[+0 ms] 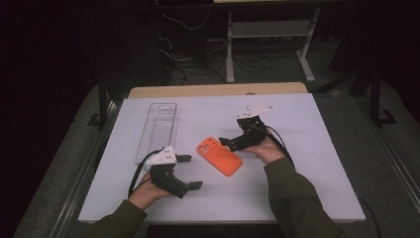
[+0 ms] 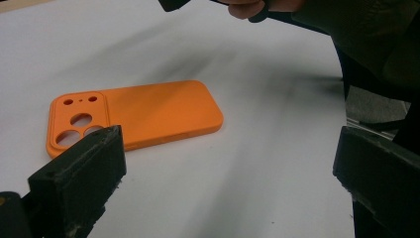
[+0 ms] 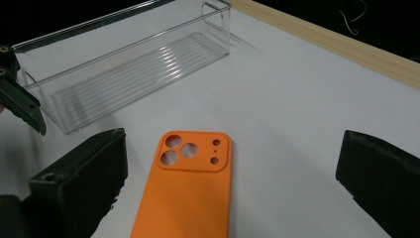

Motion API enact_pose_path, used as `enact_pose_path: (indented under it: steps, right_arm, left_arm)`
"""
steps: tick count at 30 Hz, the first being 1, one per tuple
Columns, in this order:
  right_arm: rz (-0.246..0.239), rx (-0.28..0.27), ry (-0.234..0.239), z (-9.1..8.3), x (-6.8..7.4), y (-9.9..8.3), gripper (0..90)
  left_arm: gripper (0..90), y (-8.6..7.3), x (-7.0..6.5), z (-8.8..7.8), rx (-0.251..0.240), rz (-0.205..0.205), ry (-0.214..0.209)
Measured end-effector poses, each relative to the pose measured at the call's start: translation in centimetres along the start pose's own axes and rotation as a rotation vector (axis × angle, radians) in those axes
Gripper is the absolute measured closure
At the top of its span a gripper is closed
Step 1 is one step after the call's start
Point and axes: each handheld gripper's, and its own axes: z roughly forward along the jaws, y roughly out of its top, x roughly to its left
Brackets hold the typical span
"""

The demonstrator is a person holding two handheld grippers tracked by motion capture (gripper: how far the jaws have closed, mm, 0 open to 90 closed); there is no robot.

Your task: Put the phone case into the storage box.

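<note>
The white table (image 1: 297, 188) carries a clear plastic tray (image 1: 157, 130) at its left and an orange phone case (image 1: 219, 156) lying flat near the middle, camera cut-outs facing up. The right gripper (image 1: 229, 144) hovers just beside the case's far right edge, jaws spread wide — nothing held. The left gripper (image 1: 190, 172) sits near the case's left, jaws likewise released and apart from it.

Your orange phone case (image 1: 219, 156), lying flat on the white table (image 1: 297, 178), back face up, camera cut-outs at the far-left end, rounded corners, untouched, resting between your two grippers, just right of the clear tray (image 1: 157, 129).
</note>
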Motion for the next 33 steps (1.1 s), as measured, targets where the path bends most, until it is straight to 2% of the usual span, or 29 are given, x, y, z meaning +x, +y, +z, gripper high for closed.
enact_pose_path:
  steps: [8,16,17,33]
  right_arm:
    - [-0.012,0.002,0.005,0.9,0.1,0.4,0.0]
    - [-0.006,0.037,-0.006,1.7,0.5,0.7,0.0]
    - [-0.012,0.044,-0.009,1.8,0.6,0.8,0.0]
    - [-0.014,0.105,-0.009,1.6,1.1,0.6,0.0]
  left_arm:
    - [0.0,0.0,0.0,-0.1,0.008,0.000,0.000]
    - [0.0,0.0,0.1,-0.2,0.017,0.003,0.004]
    - [0.0,0.0,0.0,-0.1,0.007,-0.008,0.001]
    - [0.0,0.0,0.1,-0.1,0.014,0.014,0.001]
